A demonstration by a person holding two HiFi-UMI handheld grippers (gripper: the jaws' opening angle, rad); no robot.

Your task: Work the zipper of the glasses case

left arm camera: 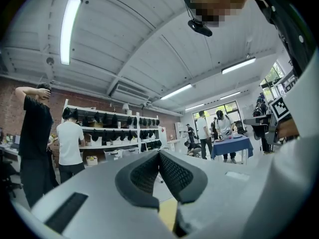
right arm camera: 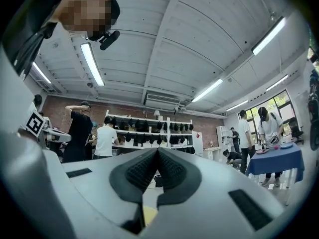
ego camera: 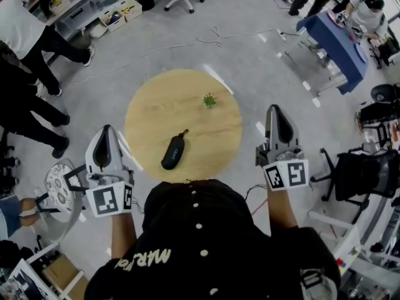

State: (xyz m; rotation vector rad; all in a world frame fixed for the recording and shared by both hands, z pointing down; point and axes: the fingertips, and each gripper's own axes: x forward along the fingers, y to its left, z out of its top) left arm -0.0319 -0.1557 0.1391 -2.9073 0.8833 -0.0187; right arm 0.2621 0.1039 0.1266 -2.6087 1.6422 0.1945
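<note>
A black, oblong glasses case (ego camera: 174,150) lies zipped on the round wooden table (ego camera: 150,105), near its front edge. My left gripper (ego camera: 107,134) is held off the table's left side, level and shut with nothing in it. My right gripper (ego camera: 278,115) is off the table's right side, also shut and empty. In the left gripper view the black ribbed pads (left arm camera: 172,171) meet at the tips of the gripper (left arm camera: 159,153); the right gripper view shows the pads (right arm camera: 139,171) of the gripper (right arm camera: 157,150) closed the same way. Neither gripper view shows the case.
A small green spiky thing (ego camera: 209,100) sits on the table's far right part. A round patterned stool (ego camera: 59,183) stands at the left, office chairs (ego camera: 359,174) at the right, a blue-covered table (ego camera: 340,39) far right. People stand around the room; shelves (left arm camera: 112,131) line the brick wall.
</note>
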